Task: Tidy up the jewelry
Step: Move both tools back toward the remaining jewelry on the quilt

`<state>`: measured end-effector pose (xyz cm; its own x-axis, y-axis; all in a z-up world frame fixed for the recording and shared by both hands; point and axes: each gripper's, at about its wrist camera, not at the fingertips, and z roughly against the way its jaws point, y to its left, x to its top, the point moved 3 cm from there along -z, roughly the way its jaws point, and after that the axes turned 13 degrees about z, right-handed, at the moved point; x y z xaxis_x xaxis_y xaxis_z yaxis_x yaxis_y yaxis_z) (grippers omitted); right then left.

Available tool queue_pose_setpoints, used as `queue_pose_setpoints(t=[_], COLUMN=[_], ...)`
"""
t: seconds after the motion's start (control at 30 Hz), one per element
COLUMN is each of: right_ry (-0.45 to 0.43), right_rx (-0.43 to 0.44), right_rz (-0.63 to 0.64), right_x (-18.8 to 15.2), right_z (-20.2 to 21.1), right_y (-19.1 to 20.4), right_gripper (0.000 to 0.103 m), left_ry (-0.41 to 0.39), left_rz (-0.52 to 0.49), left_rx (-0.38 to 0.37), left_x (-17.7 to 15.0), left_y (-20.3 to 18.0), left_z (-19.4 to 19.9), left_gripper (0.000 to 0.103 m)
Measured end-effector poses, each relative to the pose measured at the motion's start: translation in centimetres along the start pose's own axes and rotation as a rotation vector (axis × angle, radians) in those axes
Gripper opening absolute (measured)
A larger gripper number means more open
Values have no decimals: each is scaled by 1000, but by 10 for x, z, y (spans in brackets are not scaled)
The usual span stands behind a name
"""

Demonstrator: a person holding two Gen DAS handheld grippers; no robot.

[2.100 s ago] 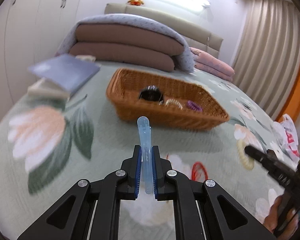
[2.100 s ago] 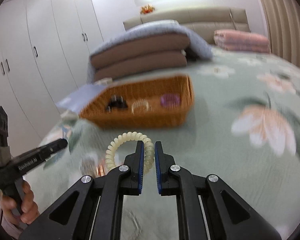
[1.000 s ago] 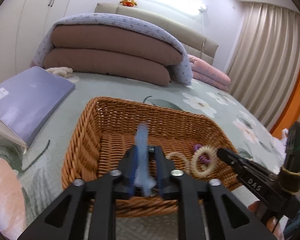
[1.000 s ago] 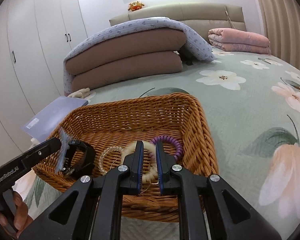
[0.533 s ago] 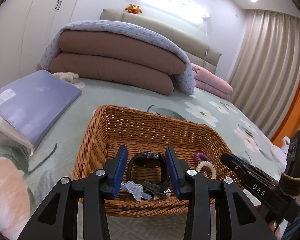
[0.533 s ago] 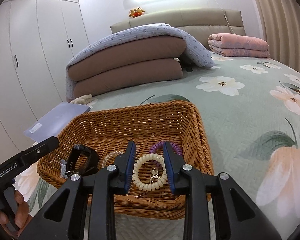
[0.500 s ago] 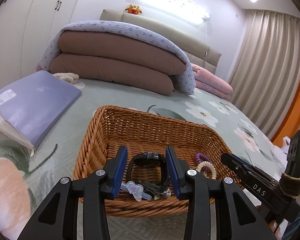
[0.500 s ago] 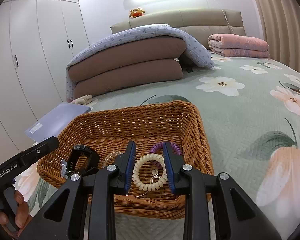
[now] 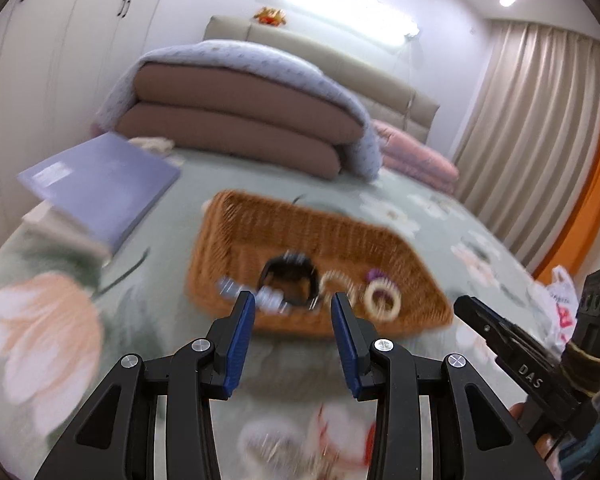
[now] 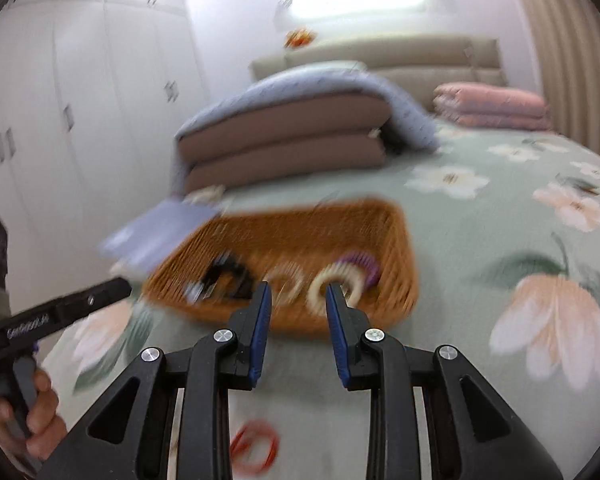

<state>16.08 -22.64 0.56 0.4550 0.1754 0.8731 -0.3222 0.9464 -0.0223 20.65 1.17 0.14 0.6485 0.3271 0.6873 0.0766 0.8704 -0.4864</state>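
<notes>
A wicker basket (image 9: 260,216) (image 10: 292,232) sits on the floral bedspread. In it lie a pale blue hair clip (image 9: 256,294), a black watch (image 9: 290,282) (image 10: 228,274), a clear bracelet (image 9: 334,282) (image 10: 288,280), a cream coil hair tie (image 9: 384,298) (image 10: 334,280) and a purple coil tie (image 9: 374,274) (image 10: 366,264). My left gripper (image 9: 293,312) is open and empty, just short of the basket's near wall. My right gripper (image 10: 298,304) is open and empty, also in front of the basket. A red hair tie (image 10: 256,450) lies on the bed below the right gripper. Both views are motion-blurred.
A purple book (image 9: 104,182) on a stack lies left of the basket. Folded brown and blue quilts (image 9: 240,120) and pink bedding (image 9: 416,156) lie behind it. A plastic bag (image 9: 560,304) sits at the right bed edge. Blurred small items (image 9: 300,440) lie on the bed under the left gripper.
Both grippers have released their items into the basket, the blue clip and the cream coil tie, and have since pulled back from it, jaws still open.
</notes>
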Motion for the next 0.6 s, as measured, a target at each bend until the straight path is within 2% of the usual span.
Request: queue_pose_setpoints(t=[0.17,0.27,0.37,0.5,0.6], right_ry=[129,146,170,161,197], right_rx=[53,59,73,104,129], right_rz=[100,112,78,42,33], right_x=[-32,-51,-65,-64,-66], right_z=[-4,-7,-14,-13,-22], right_y=[26,29,23,14,14], right_gripper=[31,31,31,31,31], left_ry=[107,159,178,194,205], left_rz=[19,28,24,12,-5], left_rx=[89,105,125,132,138], left_x=[-41,-61,-76,-82,-84], left_y=[26,36,40,39,35], left_z=[17,9,1,-5,-11], left_gripper=[40,40,40,40,40])
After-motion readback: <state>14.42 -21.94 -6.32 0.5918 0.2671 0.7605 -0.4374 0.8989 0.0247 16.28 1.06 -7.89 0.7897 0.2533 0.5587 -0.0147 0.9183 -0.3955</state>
